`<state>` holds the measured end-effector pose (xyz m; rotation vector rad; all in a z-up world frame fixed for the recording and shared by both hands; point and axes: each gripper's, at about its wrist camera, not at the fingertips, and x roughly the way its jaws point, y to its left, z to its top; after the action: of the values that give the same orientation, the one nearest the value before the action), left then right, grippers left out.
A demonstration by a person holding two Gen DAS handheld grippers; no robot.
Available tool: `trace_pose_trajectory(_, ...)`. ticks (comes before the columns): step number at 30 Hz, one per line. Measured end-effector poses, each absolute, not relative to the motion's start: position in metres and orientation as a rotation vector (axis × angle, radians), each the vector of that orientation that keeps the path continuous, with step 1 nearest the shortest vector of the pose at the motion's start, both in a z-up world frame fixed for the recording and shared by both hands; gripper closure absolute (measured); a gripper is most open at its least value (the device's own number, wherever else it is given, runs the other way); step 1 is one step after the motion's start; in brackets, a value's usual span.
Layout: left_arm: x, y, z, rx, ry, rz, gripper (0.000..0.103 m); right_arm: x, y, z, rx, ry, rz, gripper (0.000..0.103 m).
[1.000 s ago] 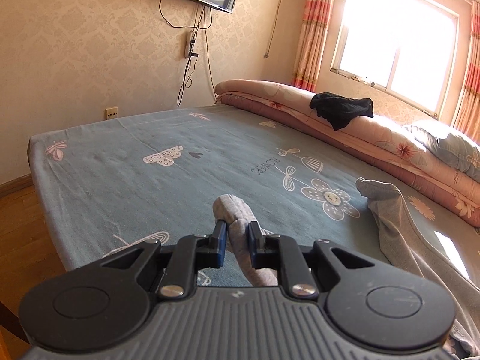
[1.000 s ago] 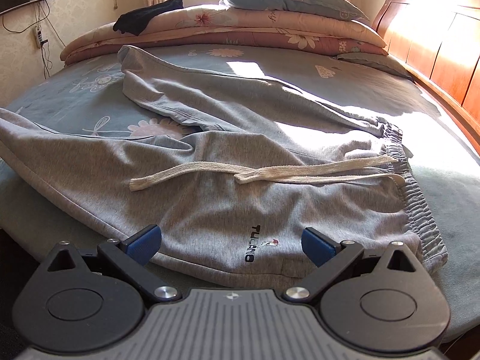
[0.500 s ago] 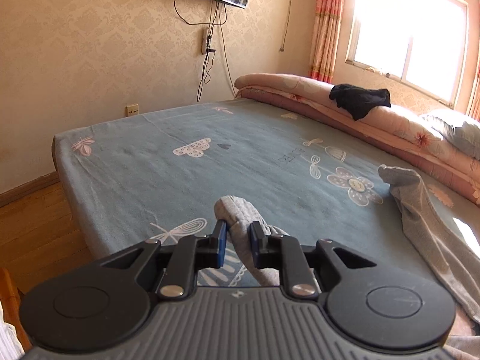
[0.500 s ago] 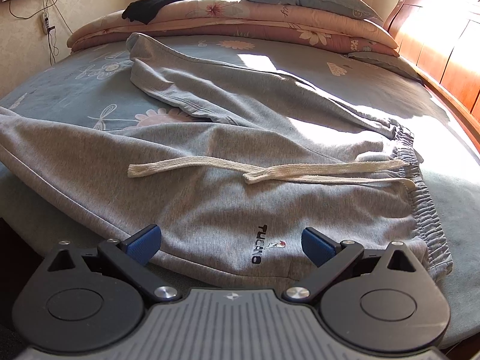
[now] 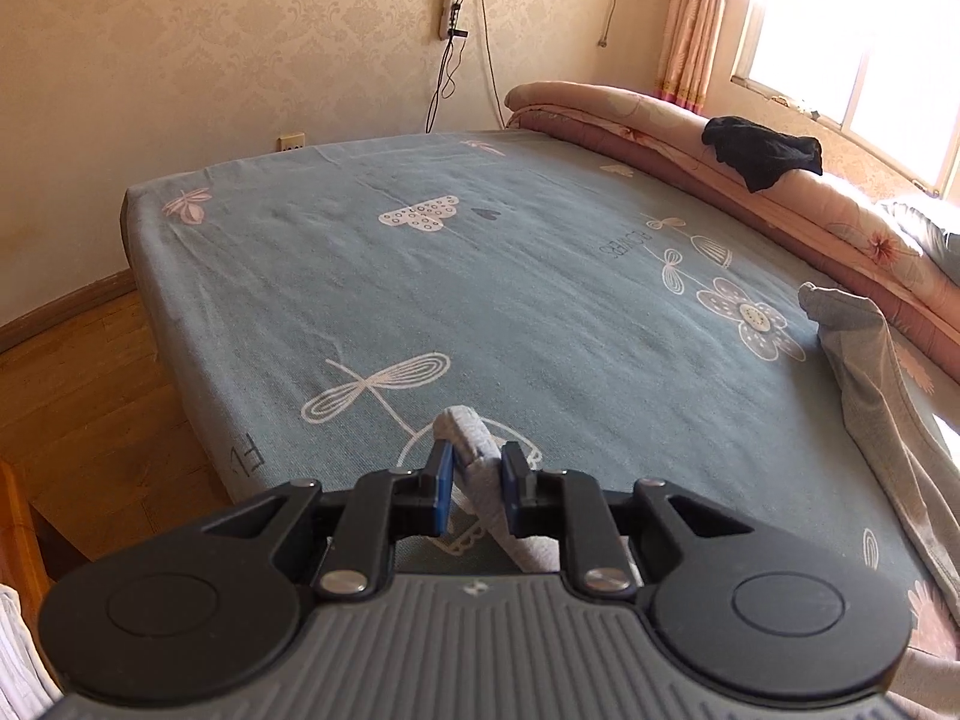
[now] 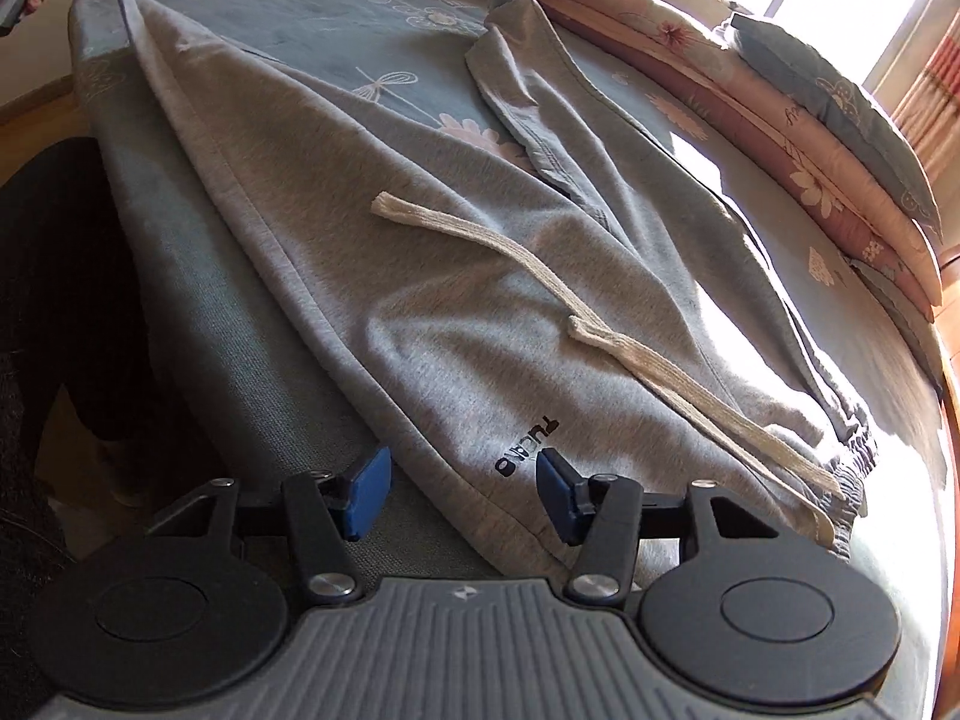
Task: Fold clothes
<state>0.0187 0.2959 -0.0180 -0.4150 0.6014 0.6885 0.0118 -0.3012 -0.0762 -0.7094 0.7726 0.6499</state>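
Grey sweatpants [image 6: 456, 324]: hem clamped in left gripper [image 5: 474, 489], right gripper [image 6: 462, 495] closing, astride the side edge, not yet gripping

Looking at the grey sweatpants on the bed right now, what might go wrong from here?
The left gripper pinches only a narrow fold of the grey sweatpants, so it might slip free. The right gripper has just been closing astride the near edge; it could catch the blue-grey bedsheet too. The cream drawstring lies loose and may snag.

Daylight floods from the blown-out window [image 5: 864, 30]; sun patches glare on the bed [image 6: 888, 396]; fisheye edges curve.
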Motion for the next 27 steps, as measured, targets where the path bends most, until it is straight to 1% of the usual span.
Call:
trace_pose_trajectory(3,0.017,0.294,-0.013,-0.388,0.593,0.699,0.086,0.013,-0.289,-0.091,-0.854,0.765,0.692,0.044)
trace_pose_trajectory(4,0.017,0.293,-0.012,-0.375,0.59,0.706,0.086,0.012,-0.286,-0.095,-0.896,0.747,0.701,0.046)
trace_pose_trajectory(5,0.017,0.292,-0.01,-0.365,0.585,0.714,0.086,0.011,-0.283,-0.098,-0.937,0.723,0.712,0.05)
trace_pose_trajectory(7,0.017,0.294,-0.009,-0.379,0.587,0.698,0.086,0.012,-0.278,-0.101,-0.977,0.716,0.728,0.071)
trace_pose_trajectory(8,0.017,0.293,-0.01,-0.375,0.594,0.69,0.086,0.012,-0.276,-0.102,-0.996,0.715,0.727,0.085)
trace_pose_trajectory(12,0.02,0.287,-0.017,-0.359,0.623,0.653,0.086,0.003,-0.269,-0.1,-1.09,0.681,0.729,0.093)
trace_pose_trajectory(18,0.031,0.27,-0.027,-0.301,0.673,0.569,0.084,-0.003,-0.282,-0.064,-1.044,0.773,0.806,0.096)
trace_pose_trajectory(22,0.041,0.248,-0.029,-0.218,0.688,0.497,0.083,-0.003,-0.289,-0.06,-1.001,0.869,0.846,0.096)
trace_pose_trajectory(25,0.048,0.23,-0.029,-0.156,0.694,0.437,0.074,0.0,-0.288,-0.07,-0.985,0.924,0.836,0.09)
trace_pose_trajectory(27,0.053,0.216,-0.028,-0.12,0.697,0.385,0.073,0.0,-0.288,-0.069,-0.965,0.924,0.811,0.077)
